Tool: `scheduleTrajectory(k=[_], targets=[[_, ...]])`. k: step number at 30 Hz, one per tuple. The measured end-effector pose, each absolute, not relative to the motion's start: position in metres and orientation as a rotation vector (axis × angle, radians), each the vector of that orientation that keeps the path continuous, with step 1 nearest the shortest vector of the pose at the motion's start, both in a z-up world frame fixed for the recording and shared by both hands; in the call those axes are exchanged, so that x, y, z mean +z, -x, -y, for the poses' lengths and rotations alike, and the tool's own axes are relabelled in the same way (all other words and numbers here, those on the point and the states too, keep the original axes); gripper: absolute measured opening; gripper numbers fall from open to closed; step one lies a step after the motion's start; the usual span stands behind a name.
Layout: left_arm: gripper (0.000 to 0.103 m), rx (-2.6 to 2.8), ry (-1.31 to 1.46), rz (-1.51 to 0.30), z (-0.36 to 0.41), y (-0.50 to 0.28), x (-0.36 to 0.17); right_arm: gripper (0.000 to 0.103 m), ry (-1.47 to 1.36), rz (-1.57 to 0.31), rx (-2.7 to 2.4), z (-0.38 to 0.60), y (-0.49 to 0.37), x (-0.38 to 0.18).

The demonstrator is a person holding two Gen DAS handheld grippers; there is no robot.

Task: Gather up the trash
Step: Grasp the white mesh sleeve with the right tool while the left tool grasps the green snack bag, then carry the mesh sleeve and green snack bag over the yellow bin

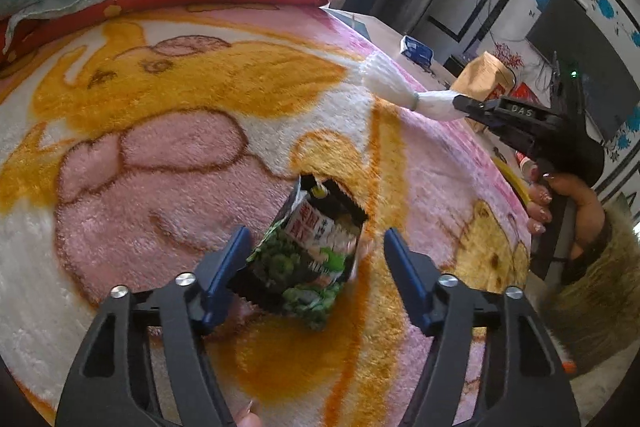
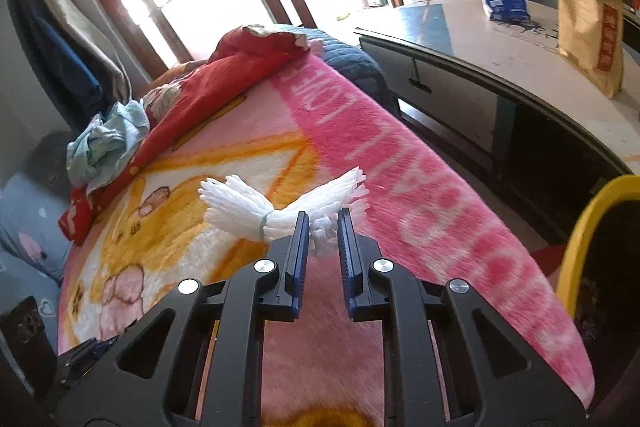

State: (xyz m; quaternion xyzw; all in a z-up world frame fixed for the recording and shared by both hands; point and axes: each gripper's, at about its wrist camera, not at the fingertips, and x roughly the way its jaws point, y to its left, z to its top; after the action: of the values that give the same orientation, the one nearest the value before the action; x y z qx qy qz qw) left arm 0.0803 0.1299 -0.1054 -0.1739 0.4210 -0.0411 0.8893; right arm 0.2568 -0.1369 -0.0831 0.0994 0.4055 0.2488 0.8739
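Note:
A green and black snack wrapper [image 1: 310,259] lies crumpled on the pink and orange blanket [image 1: 160,147]. My left gripper [image 1: 318,239] is open, its blue-padded jaws either side of the wrapper, just above it. My right gripper [image 2: 323,223] is shut on a white foam net bundle [image 2: 256,211] tied with a band, held above the blanket. In the left wrist view the right gripper [image 1: 460,103] holds the same foam net bundle [image 1: 394,87] at the blanket's far right side.
A yellow-rimmed bin [image 2: 592,247] stands at the bed's right edge. A low cabinet [image 2: 500,75] beside the bed carries a brown paper bag [image 2: 592,31] and a blue packet [image 2: 506,7]. A red quilt [image 2: 224,83] and light cloth [image 2: 108,143] lie at the bed's head.

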Motion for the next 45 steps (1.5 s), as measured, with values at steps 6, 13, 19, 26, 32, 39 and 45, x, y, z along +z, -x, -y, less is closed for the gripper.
scheduleTrajectory(k=[6, 13, 19, 26, 32, 39, 45], targets=[[0.031, -0.116, 0.372, -0.885, -0.12, -0.082, -0.106, 0.01, -0.21, -0.816, 0.499, 0.16, -0.242, -0.073], [0.012, -0.19, 0.364, -0.88, -0.092, -0.097, -0.102, 0.009, -0.212, -0.768, 0.471, 0.19, -0.227, -0.058], [0.012, -0.267, 0.324, -0.855, -0.056, -0.12, -0.088, 0.009, -0.231, -0.737, 0.416, 0.227, -0.218, -0.048], [0.012, -0.347, 0.27, -0.831, -0.016, -0.141, -0.074, 0.009, -0.256, -0.719, 0.342, 0.268, -0.211, -0.045], [0.012, -0.399, 0.229, -0.808, 0.011, -0.149, -0.063, 0.009, -0.289, -0.708, 0.275, 0.304, -0.204, -0.047], [0.012, -0.437, 0.199, -0.792, 0.034, -0.157, -0.054, 0.009, -0.332, -0.693, 0.204, 0.341, -0.197, -0.048], [0.012, -0.473, 0.173, -0.782, 0.054, -0.165, -0.048, 0.009, -0.356, -0.672, 0.147, 0.365, -0.191, -0.044]])
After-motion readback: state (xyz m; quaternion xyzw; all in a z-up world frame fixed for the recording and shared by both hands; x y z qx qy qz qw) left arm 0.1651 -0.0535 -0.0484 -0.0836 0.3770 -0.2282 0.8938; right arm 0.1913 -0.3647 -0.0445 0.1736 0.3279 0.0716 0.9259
